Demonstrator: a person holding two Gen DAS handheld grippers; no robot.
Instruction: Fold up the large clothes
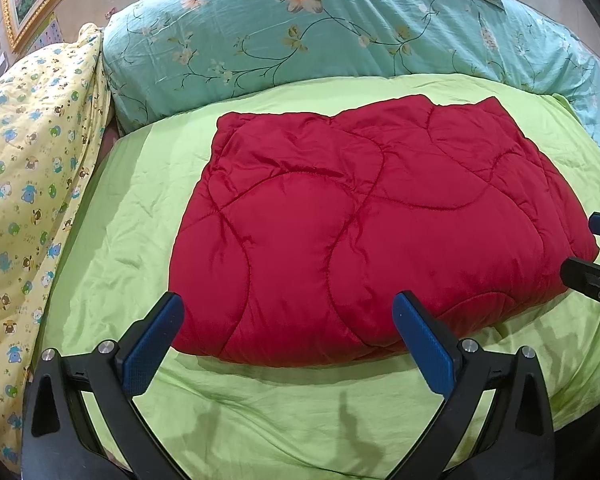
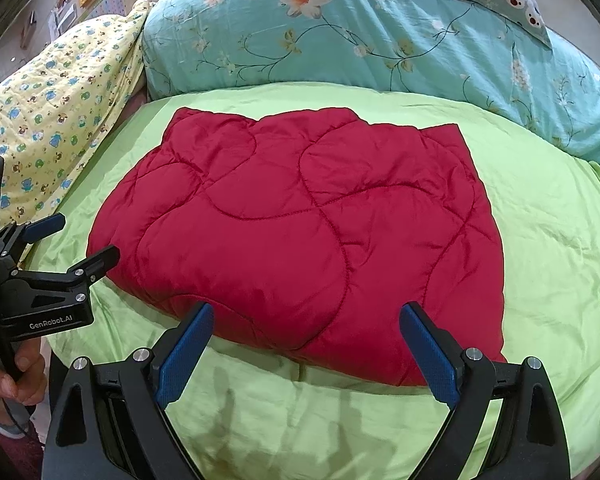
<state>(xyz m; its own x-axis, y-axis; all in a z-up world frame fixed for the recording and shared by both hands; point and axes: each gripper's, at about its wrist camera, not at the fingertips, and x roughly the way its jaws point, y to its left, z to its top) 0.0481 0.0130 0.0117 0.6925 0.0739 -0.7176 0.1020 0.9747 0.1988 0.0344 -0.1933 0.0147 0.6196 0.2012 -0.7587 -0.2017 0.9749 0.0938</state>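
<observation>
I see the red quilted garment (image 1: 364, 232) folded flat mid green sheet (image 1: 132, 208), in front of the teal floral duvet (image 1: 300, 32). Left gripper (image 1: 288, 308) and right gripper (image 2: 306, 316) both spread wide, empty, at its near edge.

- Left gripper (image 1: 286, 322): jaws spread wide, gripping nothing, poised just short of the red quilt's (image 1: 372, 216) near edge.
- Right gripper (image 2: 306, 332): jaws likewise wide apart and empty, at the same near edge.
- Left hand (image 2: 4, 376): wrapped around its handle.

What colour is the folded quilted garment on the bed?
Solid red quilted garment, with curved stitching; clearest in the right wrist view.
</observation>
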